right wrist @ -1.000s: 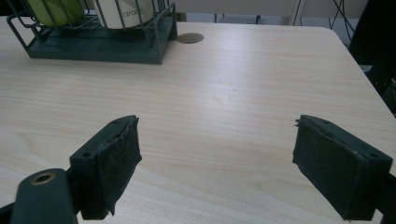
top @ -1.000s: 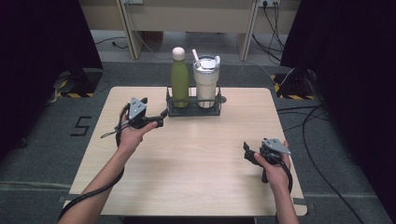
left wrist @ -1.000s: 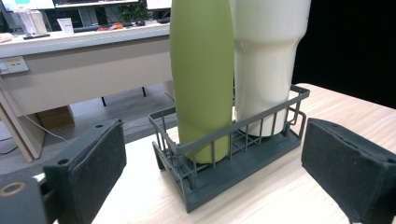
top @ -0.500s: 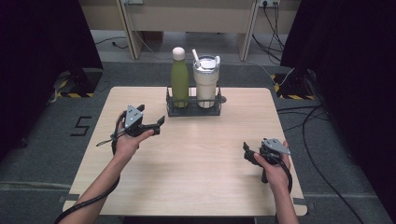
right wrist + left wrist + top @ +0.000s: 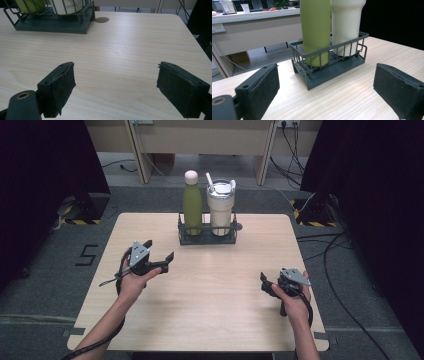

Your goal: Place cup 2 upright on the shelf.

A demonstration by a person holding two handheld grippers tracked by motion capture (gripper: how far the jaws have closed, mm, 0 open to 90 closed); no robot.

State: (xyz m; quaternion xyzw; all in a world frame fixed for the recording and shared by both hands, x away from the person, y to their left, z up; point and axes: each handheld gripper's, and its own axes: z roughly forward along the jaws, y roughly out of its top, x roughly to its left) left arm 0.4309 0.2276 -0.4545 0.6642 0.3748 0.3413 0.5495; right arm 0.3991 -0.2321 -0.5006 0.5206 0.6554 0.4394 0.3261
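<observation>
**Both tools spread wide, rack of bottles at the far side of the worktop**

The wire rack (image 5: 207,236) stands at the far middle of the worktop (image 5: 215,320) and serves as the landmark here. Inside it, the green bottle (image 5: 192,202) stands upright in the left half and the cream tumbler (image 5: 220,207) with its straw stands upright in the right half, the two just beside each other. A small round grommet (image 5: 102,19) sits in the worktop just beside the right end of the rack.

The left tool (image 5: 161,256) is held near the rack's left front corner, apart from it, its jaws spread wide and holding nothing. In the left gripper view the rack, green bottle (image 5: 315,30) and tumbler (image 5: 345,25) lie straight ahead between the open jaws.

The right tool (image 5: 264,285) is held well apart from the rack, toward its near right, low over the bare wood, jaws likewise wide apart and holding nothing
</observation>
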